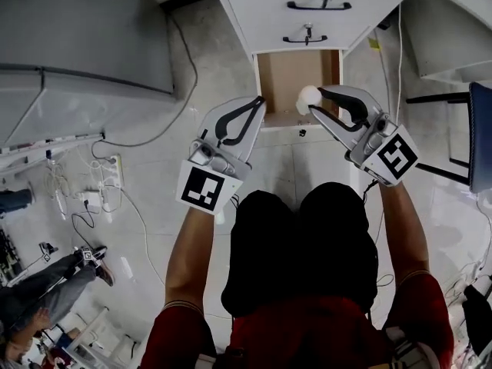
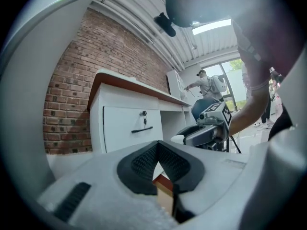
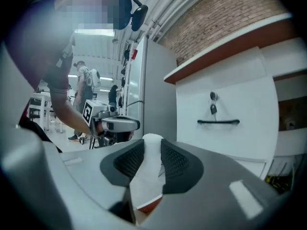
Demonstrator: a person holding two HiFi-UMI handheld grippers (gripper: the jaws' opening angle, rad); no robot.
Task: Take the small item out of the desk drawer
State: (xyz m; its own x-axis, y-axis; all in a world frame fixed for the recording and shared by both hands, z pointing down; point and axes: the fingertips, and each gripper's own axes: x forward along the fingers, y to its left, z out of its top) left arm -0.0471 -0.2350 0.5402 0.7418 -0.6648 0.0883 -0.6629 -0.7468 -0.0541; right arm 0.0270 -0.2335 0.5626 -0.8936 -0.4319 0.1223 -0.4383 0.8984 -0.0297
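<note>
Pale tiled floor [image 1: 192, 68] w/ loose cables [image 1: 131, 206] at left; a person sits over it, dark trousers [image 1: 300, 244] nearest. Just beyond the knees, each gripper carries a cube w/ a b/w square marker: left cube [image 1: 206, 188], right cube [image 1: 396, 158].

Left gripper [image 1: 259, 103]: jaws together at the tips, nothing btwn them, held over the near-left corner of the open drawer [image 1: 286, 75].

Right gripper [image 1: 317, 103]: jaws clamped on the small item [image 1: 309, 95], over the drawer's near-right part, which has a brown wooden inside. Item is white, smooth and rounded at its far end. In the right gripper view it looks elongated, long axis running along the jaws, rounded end poking out past the tips toward the desk. In the head view that end points far-left.

Farther off is the white desk [image 1: 254, 6] w/ two closed drawers, each w/ a black handle [image 1: 304, 39] and a key [image 1: 307, 29] in its lock.
</note>
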